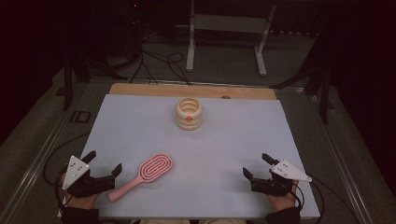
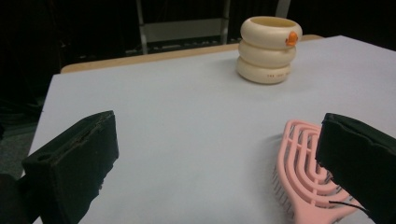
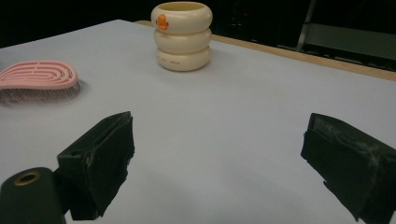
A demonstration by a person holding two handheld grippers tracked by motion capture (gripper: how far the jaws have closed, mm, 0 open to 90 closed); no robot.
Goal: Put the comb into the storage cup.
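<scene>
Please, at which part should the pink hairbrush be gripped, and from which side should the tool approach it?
Probably the handle of the pink hairbrush: it is narrow, while the oval head is wide and bristled underneath. It lies flat, handle pointing toward the left tool, which stands open just beside it. Come from above, jaws across the handle.

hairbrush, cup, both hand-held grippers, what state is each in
pink hairbrush: lying flat on the table, bristles down, not held
cream ringed cup: upright, open top
left hand-held gripper: open, holding nothing, beside the brush
right hand-held gripper: open, holding nothing

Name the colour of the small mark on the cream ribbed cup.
Orange mark; clearest in the right gripper view.
</scene>
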